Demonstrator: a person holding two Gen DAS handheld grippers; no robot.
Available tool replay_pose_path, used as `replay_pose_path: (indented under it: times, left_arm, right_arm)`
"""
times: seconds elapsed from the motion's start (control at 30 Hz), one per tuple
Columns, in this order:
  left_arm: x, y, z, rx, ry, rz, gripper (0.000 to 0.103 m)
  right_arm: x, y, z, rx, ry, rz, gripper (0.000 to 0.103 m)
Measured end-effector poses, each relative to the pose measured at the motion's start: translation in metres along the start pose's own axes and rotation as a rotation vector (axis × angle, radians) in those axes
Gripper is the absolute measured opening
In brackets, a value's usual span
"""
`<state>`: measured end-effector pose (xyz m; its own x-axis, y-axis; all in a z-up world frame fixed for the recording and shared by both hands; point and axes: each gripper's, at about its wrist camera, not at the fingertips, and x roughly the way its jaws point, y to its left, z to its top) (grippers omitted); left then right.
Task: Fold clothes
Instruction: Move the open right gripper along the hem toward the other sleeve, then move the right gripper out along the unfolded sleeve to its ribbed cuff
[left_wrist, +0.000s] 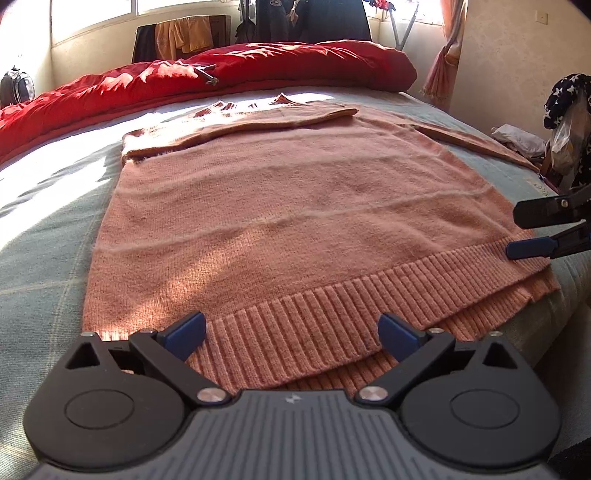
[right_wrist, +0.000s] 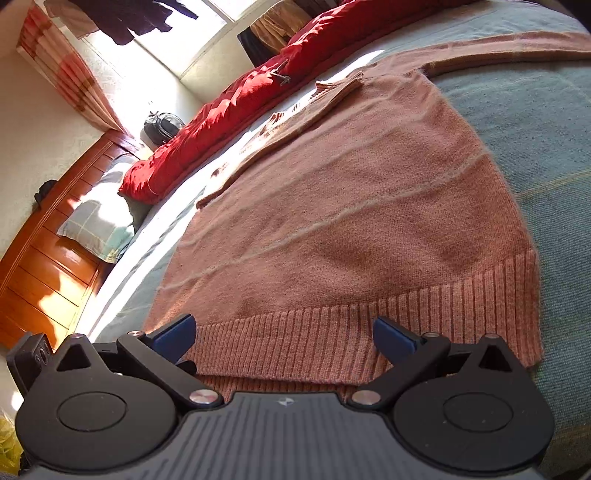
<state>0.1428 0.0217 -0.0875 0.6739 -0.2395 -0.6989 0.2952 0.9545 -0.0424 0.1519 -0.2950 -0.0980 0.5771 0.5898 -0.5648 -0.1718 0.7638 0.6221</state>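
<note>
Nearest, the left gripper and the right gripper both hang over the ribbed hem of a salmon-pink sweater with their blue-tipped fingers spread wide, gripping nothing. The sweater lies flat on a pale blue bedsheet, one sleeve folded across the chest. Beyond it lies a red duvet, then what seem to be clothes hanging by the window.

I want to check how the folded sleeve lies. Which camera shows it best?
The left wrist view: the folded sleeve lies across the sweater's top, seen whole. The right wrist view shows it foreshortened, from one side.
</note>
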Motion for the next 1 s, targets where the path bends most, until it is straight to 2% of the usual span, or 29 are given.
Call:
replay_pose_path:
  times: [0.07, 0.2, 0.33, 0.43, 0.53, 0.67, 0.83, 1.0]
  left_arm:
    - [0.002, -0.001, 0.010, 0.002, -0.017, -0.023, 0.099]
    - [0.009, -0.013, 0.031, 0.040, -0.038, -0.025, 0.099]
    - [0.013, -0.022, 0.038, 0.050, -0.047, -0.034, 0.100]
    - [0.018, -0.019, 0.037, 0.036, -0.020, -0.012, 0.100]
    - [0.022, -0.011, 0.035, 0.028, 0.006, 0.025, 0.100]
    - [0.029, 0.005, 0.034, -0.020, 0.029, 0.034, 0.100]
    - [0.034, 0.014, 0.030, -0.057, 0.035, 0.023, 0.100]
    - [0.036, 0.019, 0.026, -0.076, 0.027, 0.008, 0.100]
  right_arm:
    - [-0.005, -0.001, 0.009, -0.015, -0.034, -0.024, 0.103]
    - [0.000, 0.002, 0.052, -0.089, -0.103, -0.051, 0.103]
    - [0.014, 0.006, 0.115, -0.184, -0.179, -0.024, 0.103]
    - [0.037, 0.000, 0.166, -0.208, -0.202, 0.012, 0.103]
    - [0.067, -0.012, 0.210, -0.180, -0.198, -0.016, 0.103]
    - [0.114, -0.029, 0.248, -0.160, -0.176, -0.066, 0.103]
    - [0.160, -0.055, 0.257, -0.083, -0.083, -0.120, 0.103]
    - [0.147, -0.072, 0.229, -0.126, -0.061, -0.138, 0.103]
